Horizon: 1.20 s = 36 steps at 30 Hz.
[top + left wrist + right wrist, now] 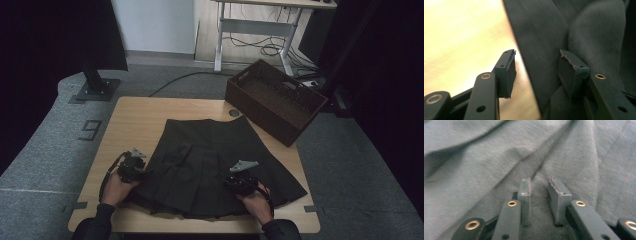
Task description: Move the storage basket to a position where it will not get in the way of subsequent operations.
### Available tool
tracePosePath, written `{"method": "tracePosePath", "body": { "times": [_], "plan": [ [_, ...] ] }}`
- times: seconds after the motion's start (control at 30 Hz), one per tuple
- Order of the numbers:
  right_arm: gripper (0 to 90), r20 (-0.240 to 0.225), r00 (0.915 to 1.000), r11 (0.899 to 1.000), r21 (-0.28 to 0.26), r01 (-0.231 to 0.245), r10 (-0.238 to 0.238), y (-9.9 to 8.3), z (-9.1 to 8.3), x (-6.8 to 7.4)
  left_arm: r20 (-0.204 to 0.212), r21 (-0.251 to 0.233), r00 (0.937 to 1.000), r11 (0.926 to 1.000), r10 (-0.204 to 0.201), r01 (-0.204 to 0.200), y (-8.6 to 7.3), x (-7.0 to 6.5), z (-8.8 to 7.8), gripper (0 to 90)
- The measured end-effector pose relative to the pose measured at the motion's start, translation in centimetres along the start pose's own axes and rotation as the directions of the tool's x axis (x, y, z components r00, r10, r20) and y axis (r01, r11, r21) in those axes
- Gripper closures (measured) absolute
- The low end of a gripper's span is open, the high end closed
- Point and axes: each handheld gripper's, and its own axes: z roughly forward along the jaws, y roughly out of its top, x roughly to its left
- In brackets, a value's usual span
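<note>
The table (145,112) carries a dark skirt (210,150) spread flat across its middle, hem along the near edge; a basket (275,100) overhangs the far right corner. The left claw (536,67), released wide, straddles the skirt's left edge. The right claw (539,192) is part-closed, with cloth bunched between its jaws but seemingly not gripped yet. Likely a fold: pinch both hem corners fully, then lift evenly.
</note>
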Motion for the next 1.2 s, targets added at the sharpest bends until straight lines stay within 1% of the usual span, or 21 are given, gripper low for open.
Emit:
{"method": "tracePosePath", "body": {
  "times": [0.1, 0.17, 0.2, 0.23, 0.3, 0.33, 0.37, 0.47, 0.57, 0.7, 0.73, 0.77, 0.83, 0.87, 0.9, 0.93, 1.0, 1.03, 1.1, 1.17, 1.2],
  "plan": [
    [77.0, 0.003, 1.0, 1.0, 0.001, -0.004, 0.004, -0.1, 0.7, -0.8, 0.024, 0.009, 0.9995, 0.9997, 0.022, -0.022, -0.4, -1.6, -0.3, 49.6],
    [78.0, 0.011, 0.9998, 1.0, -0.004, -0.014, 0.014, 0.1, 1.1, -1.5, 0.049, 0.021, 0.9974, 0.9983, 0.053, -0.054, -0.5, -2.8, -0.6, 48.6],
    [78.0, 0.017, 0.9996, 1.0, -0.007, -0.023, 0.023, 0.3, 1.3, -1.9, 0.057, 0.015, 0.9965, 0.9979, 0.062, -0.063, -0.5, -3.1, -0.8, 47.8],
    [77.8, 0.026, 0.9993, 1.0, -0.009, -0.027, 0.027, 0.5, 1.4, -2.2, 0.068, -0.011, 0.9954, 0.9977, 0.067, -0.067, -0.4, -3.4, -1.3, 47.4],
    [73.7, 0.036, 0.9983, 0.999, -0.013, -0.045, 0.045, 0.8, 1.7, -2.9, 0.106, -0.075, 0.9935, 0.9967, 0.041, -0.033, -0.1, -3.3, -2.5, 47.0],
    [71.4, 0.03, 0.9978, 0.998, -0.015, -0.058, 0.059, 1.0, 1.8, -3.3, 0.118, -0.117, 0.9926, 0.993, 0.027, -0.013, 0.1, -3.1, -3.3, 47.0],
    [69.2, 0.025, 0.9979, 0.998, -0.012, -0.06, 0.06, 1.2, 1.8, -3.6, 0.111, -0.136, 0.9936, 0.9907, 0.024, -0.008, 0.3, -2.9, -3.8, 47.1],
    [60.8, 0.024, 0.9971, 0.997, -0.026, -0.071, 0.072, 1.8, 1.2, -3.7, 0.073, -0.133, 0.997, 0.991, 0.026, -0.017, 0.3, -2.3, -4.5, 47.3],
    [60.2, 0.01, 0.9973, 0.996, -0.052, -0.072, 0.072, 1.9, 0.1, -3.2, 0.11, -0.125, 0.9938, 0.9921, 0.019, -0.005, -0.4, -2.2, -4.9, 47.6],
    [58.9, -0.01, 0.9978, 0.997, -0.048, -0.066, 0.066, 0.9, -0.7, -2.5, 0.198, -0.081, 0.98, 0.9968, 0.018, -0.002, -2.3, -3.1, -4.9, 48.6],
    [58.6, -0.015, 0.9978, 0.997, -0.051, -0.066, 0.065, 0.6, -0.8, -2.4, 0.212, -0.071, 0.9772, 0.9975, 0.014, 0.001, -2.6, -3.4, -4.7, 51.6],
    [58.5, -0.016, 0.9974, 0.996, -0.052, -0.071, 0.07, 0.4, -0.8, -2.3, 0.223, -0.048, 0.9747, 0.9989, 0.012, -0.001, -3.1, -4.0, -4.4, 57.4],
    [58.5, -0.024, 0.9963, 0.995, -0.056, -0.084, 0.083, -0.1, -0.7, -2.3, 0.218, -0.014, 0.9756, 0.9996, 0.025, -0.023, -3.3, -5.1, -3.9, 74.5],
    [58.5, -0.023, 0.996, 0.995, -0.056, -0.087, 0.086, -0.2, -0.7, -2.4, 0.215, -0.023, 0.9754, 0.9988, 0.048, -0.044, -3.2, -5.8, -3.9, 78.5],
    [58.5, -0.026, 0.9953, 0.994, -0.056, -0.095, 0.094, -0.3, -0.7, -2.4, 0.224, -0.044, 0.9729, 0.9978, 0.059, -0.05, -2.9, -6.3, -4.2, 81.3],
    [58.5, -0.027, 0.995, 0.994, -0.055, -0.098, 0.096, -0.3, -0.6, -2.4, 0.235, -0.059, 0.9701, 0.997, 0.063, -0.05, -2.6, -6.6, -4.5, 82.5],
    [58.5, -0.027, 0.9954, 0.994, -0.053, -0.093, 0.092, -0.3, -0.6, -2.5, 0.272, -0.093, 0.9597, 0.9946, 0.07, -0.046, -1.9, -7.2, -5.2, 82.7],
    [58.5, -0.027, 0.9955, 0.994, -0.052, -0.092, 0.091, -0.3, -0.6, -2.5, 0.291, -0.093, 0.9538, 0.9945, 0.074, -0.049, -1.6, -7.6, -5.3, 81.6],
    [58.5, -0.029, 0.9954, 0.994, -0.048, -0.093, 0.092, -0.3, -0.5, -2.5, 0.313, -0.069, 0.9459, 0.9952, 0.087, -0.069, -1.5, -8.4, -4.7, 78.2],
    [58.2, -0.035, 0.9947, 0.994, -0.045, -0.098, 0.096, -0.5, -0.3, -2.6, 0.331, -0.017, 0.9382, 0.9947, 0.101, -0.101, -1.9, -9.3, -3.2, 73.8],
    [58.1, -0.039, 0.994, 0.994, -0.042, -0.104, 0.103, -0.6, -0.2, -2.7, 0.341, -0.008, 0.9345, 0.9942, 0.103, -0.107, -2.0, -9.6, -2.9, 72.5]
  ]
}}
